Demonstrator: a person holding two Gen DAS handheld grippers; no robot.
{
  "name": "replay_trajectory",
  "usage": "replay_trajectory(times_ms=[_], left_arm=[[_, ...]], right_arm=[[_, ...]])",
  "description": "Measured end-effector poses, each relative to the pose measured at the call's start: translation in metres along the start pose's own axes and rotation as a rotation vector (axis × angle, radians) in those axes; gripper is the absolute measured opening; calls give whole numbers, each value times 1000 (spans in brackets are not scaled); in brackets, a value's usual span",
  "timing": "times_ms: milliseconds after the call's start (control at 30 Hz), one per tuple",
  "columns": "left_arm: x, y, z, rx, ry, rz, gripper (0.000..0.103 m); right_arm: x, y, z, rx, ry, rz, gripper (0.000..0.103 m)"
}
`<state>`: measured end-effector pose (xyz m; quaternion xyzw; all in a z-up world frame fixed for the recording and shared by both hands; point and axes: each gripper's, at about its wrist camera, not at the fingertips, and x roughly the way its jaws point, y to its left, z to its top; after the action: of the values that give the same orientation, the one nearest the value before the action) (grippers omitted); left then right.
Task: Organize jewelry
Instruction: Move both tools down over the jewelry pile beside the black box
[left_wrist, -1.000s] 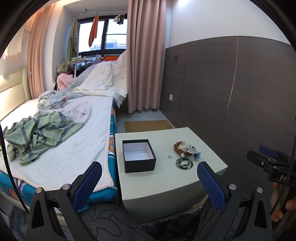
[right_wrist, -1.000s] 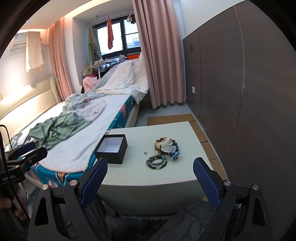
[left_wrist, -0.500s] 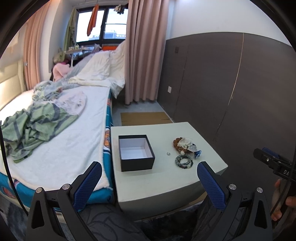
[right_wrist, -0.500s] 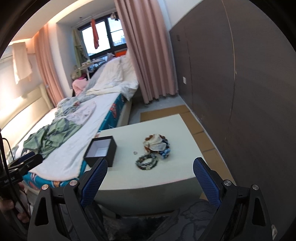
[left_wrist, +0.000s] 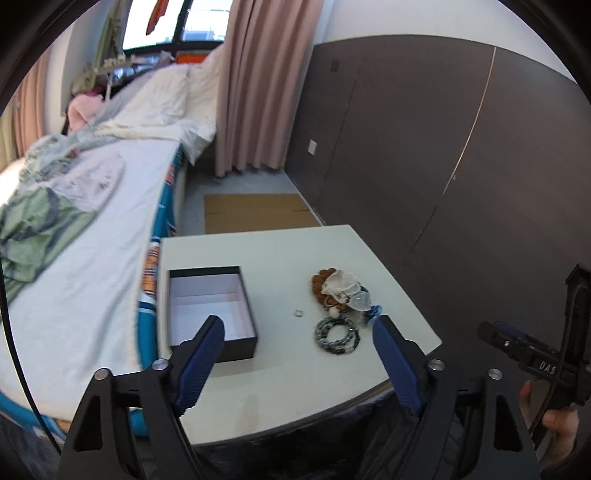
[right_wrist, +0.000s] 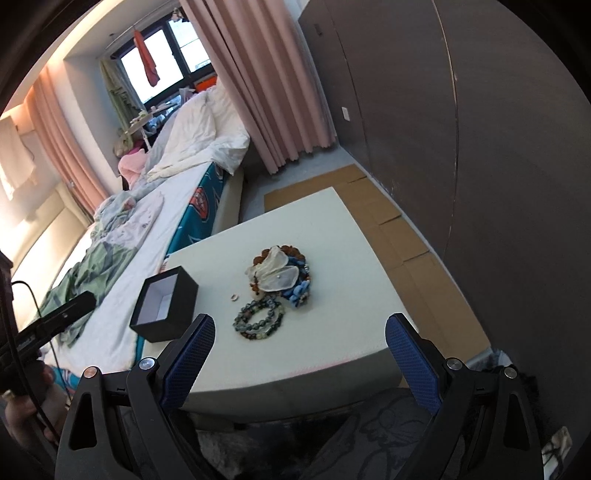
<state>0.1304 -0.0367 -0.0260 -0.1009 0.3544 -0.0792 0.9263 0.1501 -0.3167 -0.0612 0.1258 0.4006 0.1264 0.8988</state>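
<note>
An open black box (left_wrist: 210, 306) with a white inside stands on the left of a white table (left_wrist: 266, 391). To its right lie a small ring (left_wrist: 298, 313), a dark beaded bracelet (left_wrist: 337, 333) and a pile of jewelry (left_wrist: 338, 286) with brown beads, clear pieces and a blue flower. My left gripper (left_wrist: 295, 365) is open and empty above the table's near edge. My right gripper (right_wrist: 299, 358) is open and empty, short of the bracelet (right_wrist: 260, 319); the box (right_wrist: 164, 304), ring (right_wrist: 233, 297) and pile (right_wrist: 282, 273) lie beyond it.
A bed (left_wrist: 74, 229) with rumpled bedding runs along the table's left side. A dark panelled wall (left_wrist: 424, 147) stands to the right. Cardboard (left_wrist: 255, 212) lies on the floor behind the table. The table's front edge drops to a dark rug (right_wrist: 332, 435).
Both grippers have moved forward and tilted down toward the table. The box and jewelry look larger and nearer. Nothing on the table has moved.
</note>
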Motion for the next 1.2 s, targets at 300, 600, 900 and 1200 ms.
replay_trajectory(times_ms=[300,600,900,1200], left_arm=[[59,-2,23,-48,114,-61,62],[112,6,37,-72,268,-43,51],[148,3,51,-37,384,-2,41],[168,11,60,-48,422,27,41]], right_arm=[[34,-15,21,28,55,11,93],[76,-11,47,9,129,58,80],[124,4,73,-20,212,122,72],[191,27,83,-13,336,152,63]])
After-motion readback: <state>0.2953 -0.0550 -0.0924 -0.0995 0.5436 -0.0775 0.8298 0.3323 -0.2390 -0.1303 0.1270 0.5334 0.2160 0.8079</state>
